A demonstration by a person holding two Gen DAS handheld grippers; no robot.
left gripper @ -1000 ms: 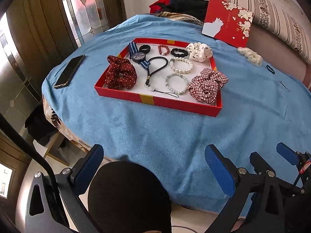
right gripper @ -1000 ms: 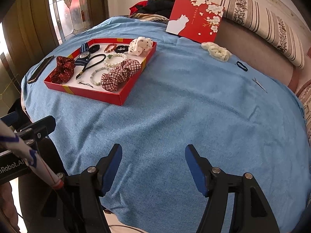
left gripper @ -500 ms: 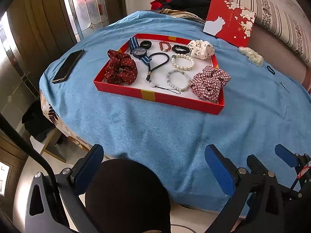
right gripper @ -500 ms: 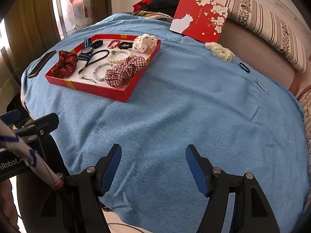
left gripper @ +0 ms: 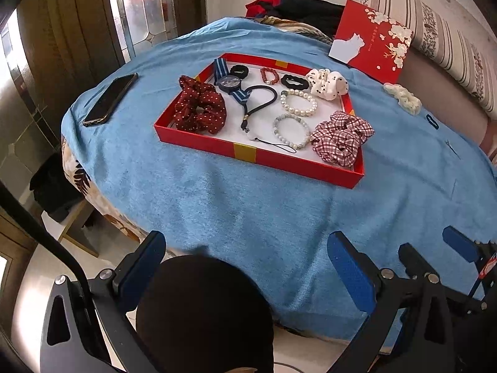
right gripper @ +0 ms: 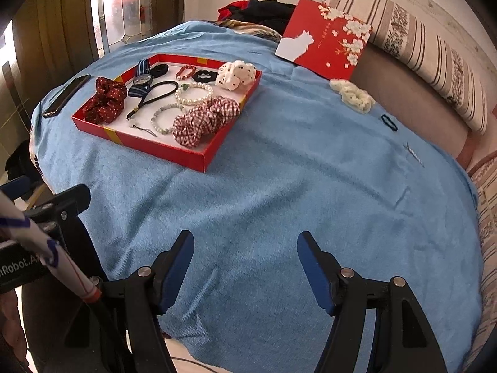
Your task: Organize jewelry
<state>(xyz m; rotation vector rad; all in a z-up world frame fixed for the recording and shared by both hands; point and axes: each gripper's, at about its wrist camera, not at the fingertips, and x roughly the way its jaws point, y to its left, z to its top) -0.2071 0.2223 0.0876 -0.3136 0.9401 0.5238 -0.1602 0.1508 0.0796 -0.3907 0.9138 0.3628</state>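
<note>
A red tray (left gripper: 264,159) (right gripper: 161,150) lies on the blue cloth. It holds a dark red dotted scrunchie (left gripper: 200,108), a plaid scrunchie (left gripper: 340,136) (right gripper: 205,121), a white dotted scrunchie (left gripper: 326,82), a pearl bracelet (left gripper: 298,102), a grey bead bracelet (left gripper: 291,130), a red bead bracelet (left gripper: 269,74), a watch (left gripper: 230,82) and black hair ties. Outside it lie a cream scrunchie (right gripper: 352,95), a small dark hair tie (right gripper: 389,122) and a hair clip (right gripper: 413,153). My left gripper (left gripper: 245,267) and right gripper (right gripper: 245,267) are open and empty, at the near edge of the cloth.
A phone (left gripper: 111,98) lies left of the tray. A red box lid (right gripper: 324,37) leans against a striped cushion (right gripper: 428,62) at the back. Dark clothes (left gripper: 298,9) are piled behind. The person's dark knee (left gripper: 202,310) fills the gap below my left gripper.
Both grippers have moved forward a little toward the tray, which looms larger and lower in both views. Nothing on the cloth has moved. The jaws stay open.
</note>
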